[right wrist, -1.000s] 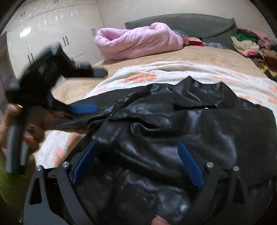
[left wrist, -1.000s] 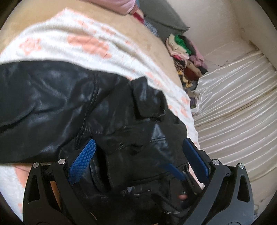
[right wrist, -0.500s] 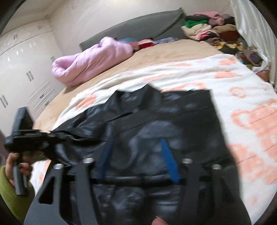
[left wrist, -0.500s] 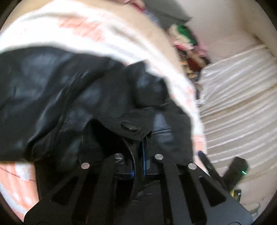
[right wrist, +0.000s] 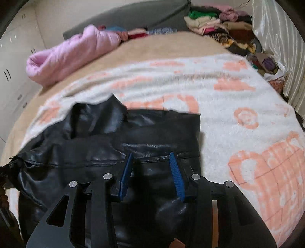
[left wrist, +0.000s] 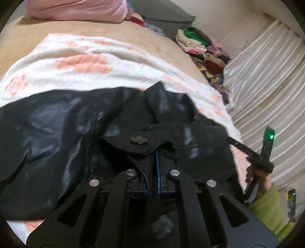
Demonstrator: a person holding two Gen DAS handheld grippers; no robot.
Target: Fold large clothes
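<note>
A black leather jacket (left wrist: 57, 133) lies crumpled on a white blanket with peach patterns (left wrist: 85, 64) on the bed. My left gripper (left wrist: 159, 152) is shut on a flap of the jacket that carries a round snap button (left wrist: 138, 140). In the right wrist view the jacket (right wrist: 95, 143) covers the blanket's (right wrist: 238, 95) near left part, its collar sticking up. My right gripper (right wrist: 152, 158) sits over the jacket's hem seam near its right edge. Its jaws are closing, narrow, with a bunch of leather between the blue pads (right wrist: 176, 171).
A pink duvet (right wrist: 72, 55) and a grey headboard cushion (right wrist: 133, 17) lie at the far end of the bed. A pile of clothes (right wrist: 219, 21) sits at the far right beside a pale curtain (left wrist: 266, 76). White wardrobes (right wrist: 11, 57) stand on the left. A green-sleeved arm (left wrist: 266, 200) shows in the left view.
Both grippers went from wide open to closed on the jacket. The right gripper has swept along the jacket toward its right edge. The left stays at the snap flap.
</note>
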